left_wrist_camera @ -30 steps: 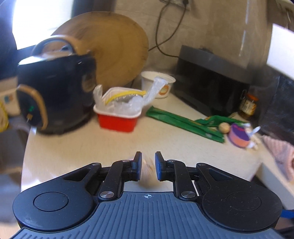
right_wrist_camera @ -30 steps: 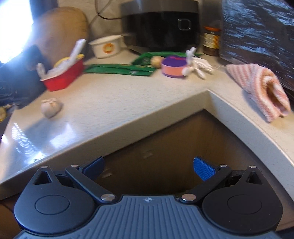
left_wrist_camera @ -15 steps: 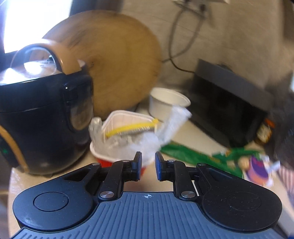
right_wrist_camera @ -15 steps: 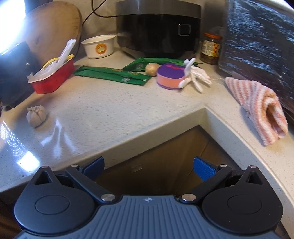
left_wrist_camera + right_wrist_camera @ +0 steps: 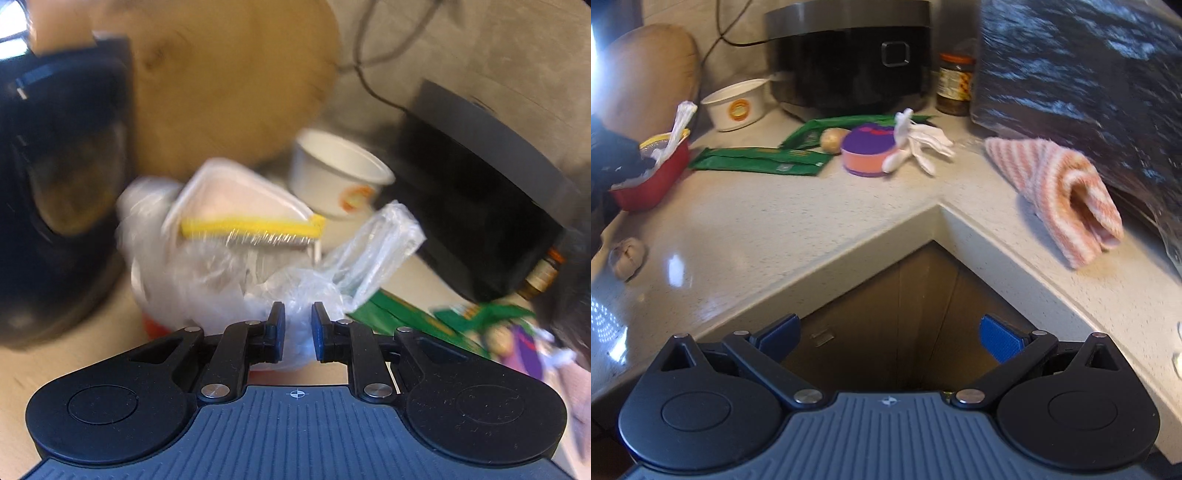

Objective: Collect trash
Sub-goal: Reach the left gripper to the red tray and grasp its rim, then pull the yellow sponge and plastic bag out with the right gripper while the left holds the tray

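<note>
A red food tray [image 5: 652, 173] stuffed with crumpled clear plastic [image 5: 266, 266] and a white lid with a yellow strip [image 5: 251, 225] sits on the counter. My left gripper [image 5: 297, 332] is right at the plastic, its jaws a narrow gap apart with plastic showing between them; whether it grips is unclear. My right gripper [image 5: 890, 332] is wide open and empty, out past the counter's inner corner. Green wrappers [image 5: 757, 160], a purple and orange tub [image 5: 870, 151] with white plastic [image 5: 919, 140] and a white paper bowl [image 5: 735, 105] lie farther back.
A black rice cooker [image 5: 55, 184] stands left of the tray, a round wooden board [image 5: 229, 81] behind it. A black appliance [image 5: 849, 55], a jar [image 5: 955, 85], a striped cloth [image 5: 1060, 192], a garlic bulb [image 5: 626, 256] and a small potato [image 5: 833, 138] are on the counter [image 5: 775, 221].
My left gripper has moved forward and down to the red tray, and its fingertips now sit against the clear plastic. My right gripper has drifted slightly and stays open.
</note>
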The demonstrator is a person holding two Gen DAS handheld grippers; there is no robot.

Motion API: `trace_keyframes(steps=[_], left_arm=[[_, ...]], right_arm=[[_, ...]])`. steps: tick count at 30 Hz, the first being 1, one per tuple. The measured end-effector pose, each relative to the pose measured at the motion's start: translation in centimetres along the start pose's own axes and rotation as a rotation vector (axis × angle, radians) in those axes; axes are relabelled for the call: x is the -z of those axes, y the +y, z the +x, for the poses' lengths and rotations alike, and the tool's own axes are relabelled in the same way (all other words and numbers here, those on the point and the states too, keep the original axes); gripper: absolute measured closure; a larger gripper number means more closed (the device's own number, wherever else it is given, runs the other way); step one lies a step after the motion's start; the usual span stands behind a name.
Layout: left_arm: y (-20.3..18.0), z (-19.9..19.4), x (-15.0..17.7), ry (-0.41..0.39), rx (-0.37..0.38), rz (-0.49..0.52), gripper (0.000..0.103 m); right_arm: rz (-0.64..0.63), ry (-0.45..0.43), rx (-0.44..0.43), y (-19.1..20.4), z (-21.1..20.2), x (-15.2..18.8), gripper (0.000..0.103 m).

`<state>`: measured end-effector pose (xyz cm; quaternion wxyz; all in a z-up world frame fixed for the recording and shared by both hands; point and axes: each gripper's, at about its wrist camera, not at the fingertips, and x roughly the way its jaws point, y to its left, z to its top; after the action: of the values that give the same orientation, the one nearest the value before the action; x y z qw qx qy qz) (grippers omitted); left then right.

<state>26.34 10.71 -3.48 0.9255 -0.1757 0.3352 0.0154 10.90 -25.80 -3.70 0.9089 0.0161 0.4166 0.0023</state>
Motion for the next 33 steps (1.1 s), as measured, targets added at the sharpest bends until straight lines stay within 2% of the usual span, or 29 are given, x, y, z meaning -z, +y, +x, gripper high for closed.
trace_keyframes(steps=[7,11,13,18,20,21,24,27,29,33], left_arm=[[-1.9,-0.5,2.9,0.156,0.237,0.089,0.085],[-3.1,-1.8,5.2,0.21,0.286,0.146,0.085],[-3.6,-3.1,6.1,0.176,0.29,0.152,0.085],[-3.0,-7.6,6.4,0.02,0.32,0.134,0.084],[-2.4,-9.9,6.3,-0.059,0.318,0.104,0.084],[-2.0,-10.9,6.1,-0.098,0.311,0.085,0.085],[-0.7,-13.1,5.6,-0.196,0.257,0.024,0.085],[0.2,-13.3,4.7,-0.219,0.191,-0.007,0.085],[0.9,-13.4,4.1,-0.231,0.143,-0.045,0.085],[1.6,-13.7,5.4,-0.24,0.145,-0.111,0.085]], right_arm=[[-0.028,-0.002,-0.049,1.4,0.6,-0.4,0.0],[-0.069,-0.021,-0.074,2.6,0.6,-0.9,0.0],[-0.085,-0.054,-0.106,3.1,0.4,-1.6,0.0],[-0.066,-0.181,-0.307,4.0,-0.1,-4.0,0.0],[-0.161,-0.102,-0.322,5.8,1.3,-5.2,0.0],[-0.2,-0.089,-0.332,6.5,1.7,-5.5,0.0],[-0.29,-0.163,-0.341,8.9,2.2,-6.3,0.0],[-0.39,-0.212,-0.34,11.7,3.4,-7.2,0.0],[-0.45,-0.233,-0.385,13.5,4.2,-7.6,0.0],[-0.53,-0.275,-0.482,16.5,6.2,-8.1,0.0]])
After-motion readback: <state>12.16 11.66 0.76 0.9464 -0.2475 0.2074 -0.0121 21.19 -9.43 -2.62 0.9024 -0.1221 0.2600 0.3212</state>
